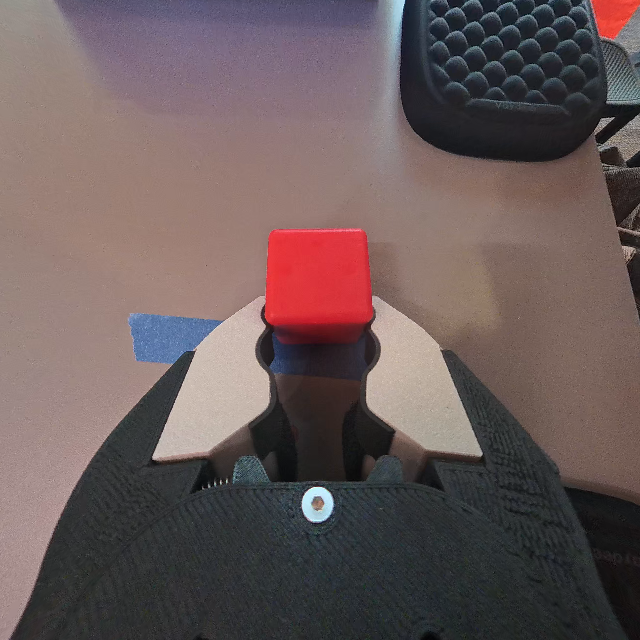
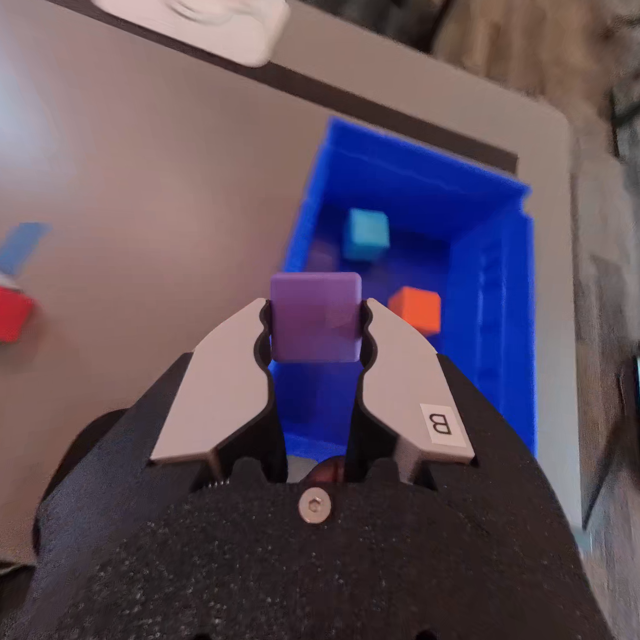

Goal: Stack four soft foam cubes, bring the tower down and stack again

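Note:
In the left wrist view my left gripper (image 1: 318, 311) is shut on a red foam cube (image 1: 317, 277), its tips on the cube's near corners. The cube sits low over a strip of blue tape (image 1: 166, 337) on the table. In the right wrist view my right gripper (image 2: 316, 311) is shut on a purple foam cube (image 2: 315, 318) and holds it above the near left corner of a blue bin (image 2: 485, 311). A teal cube (image 2: 367, 233) and an orange cube (image 2: 415, 308) lie in the bin. The red cube (image 2: 14, 318) shows blurred at the far left, next to the blue tape (image 2: 24, 242).
A black dimpled cushion (image 1: 502, 69) lies on the table at the back right of the left wrist view, near the table's right edge (image 1: 609, 214). A white object (image 2: 207, 24) sits at the far edge in the right wrist view. The floor (image 2: 595, 311) shows beyond the bin. One gripper's finger ends stand about 30 cm off the other's. The blue tape (image 2: 24, 242) sits 5 cm or so from the ends of my left fingers. Look for it in the left wrist view (image 1: 176, 331) too.

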Demonstrator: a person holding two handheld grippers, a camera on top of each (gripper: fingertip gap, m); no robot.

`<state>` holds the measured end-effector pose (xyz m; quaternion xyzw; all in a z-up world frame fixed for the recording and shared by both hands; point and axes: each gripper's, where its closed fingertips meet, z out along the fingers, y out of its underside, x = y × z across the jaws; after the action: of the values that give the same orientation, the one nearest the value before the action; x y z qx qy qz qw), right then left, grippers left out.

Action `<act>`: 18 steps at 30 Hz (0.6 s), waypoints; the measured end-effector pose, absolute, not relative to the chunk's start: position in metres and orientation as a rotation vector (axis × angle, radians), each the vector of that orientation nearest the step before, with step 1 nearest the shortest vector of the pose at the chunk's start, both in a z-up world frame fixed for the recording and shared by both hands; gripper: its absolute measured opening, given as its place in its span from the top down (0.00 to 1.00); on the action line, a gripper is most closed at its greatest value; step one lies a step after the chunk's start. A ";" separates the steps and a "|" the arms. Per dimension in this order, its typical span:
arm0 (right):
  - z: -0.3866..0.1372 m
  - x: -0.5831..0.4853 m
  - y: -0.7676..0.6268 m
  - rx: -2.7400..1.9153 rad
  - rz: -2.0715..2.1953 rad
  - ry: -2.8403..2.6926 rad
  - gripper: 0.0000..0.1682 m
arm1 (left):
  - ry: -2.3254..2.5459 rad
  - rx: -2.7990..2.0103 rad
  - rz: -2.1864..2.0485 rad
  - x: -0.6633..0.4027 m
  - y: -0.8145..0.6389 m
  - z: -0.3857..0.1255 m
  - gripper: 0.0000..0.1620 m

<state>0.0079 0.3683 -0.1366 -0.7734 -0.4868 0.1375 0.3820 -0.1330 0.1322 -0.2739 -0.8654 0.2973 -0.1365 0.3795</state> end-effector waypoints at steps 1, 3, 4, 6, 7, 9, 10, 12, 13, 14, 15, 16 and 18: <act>-0.148 0.019 0.378 -2.034 0.332 -1.198 0.71 | 0.760 -2.210 -0.348 -0.133 0.132 -0.274 0.69; -0.174 0.030 0.389 -2.136 0.338 -1.158 0.71 | 0.760 -2.210 -0.347 -0.133 0.132 -0.274 0.69; -0.186 0.031 0.392 -2.170 0.353 -1.156 0.71 | 0.760 -2.210 -0.348 -0.133 0.132 -0.274 0.69; -0.209 0.030 0.395 -2.223 0.378 -1.168 0.71 | 0.760 -2.209 -0.347 -0.133 0.132 -0.274 0.69; -0.218 0.029 0.396 -2.242 0.379 -1.176 0.71 | 0.761 -2.208 -0.345 -0.133 0.132 -0.274 0.69; -0.232 0.028 0.397 -2.286 0.381 -1.191 0.71 | 0.762 -2.207 -0.344 -0.133 0.132 -0.274 0.69; -0.239 0.028 0.397 -2.311 0.377 -1.202 0.71 | 0.762 -2.207 -0.345 -0.133 0.132 -0.274 0.69; -0.250 0.029 0.398 -2.348 0.344 -1.229 0.71 | 0.762 -2.208 -0.346 -0.133 0.132 -0.274 0.69; -0.254 0.030 0.398 -2.357 0.326 -1.243 0.71 | 0.762 -2.208 -0.346 -0.133 0.132 -0.274 0.69; -0.257 0.030 0.398 -2.364 0.310 -1.253 0.71 | 0.762 -2.207 -0.346 -0.133 0.132 -0.274 0.69; -0.260 0.031 0.397 -2.371 0.300 -1.262 0.71 | 0.762 -2.207 -0.346 -0.133 0.132 -0.274 0.69; -0.262 0.031 0.396 -2.377 0.296 -1.271 0.71 | 0.762 -2.208 -0.347 -0.133 0.132 -0.274 0.69; -0.263 0.030 0.395 -2.375 0.299 -1.277 0.71 | 0.761 -2.209 -0.349 -0.133 0.132 -0.274 0.69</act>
<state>0.0304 0.3952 -0.2629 -0.8553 -0.4599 0.1078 0.2128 -0.1328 0.1323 -0.2743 -0.8649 0.2980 -0.1367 0.3800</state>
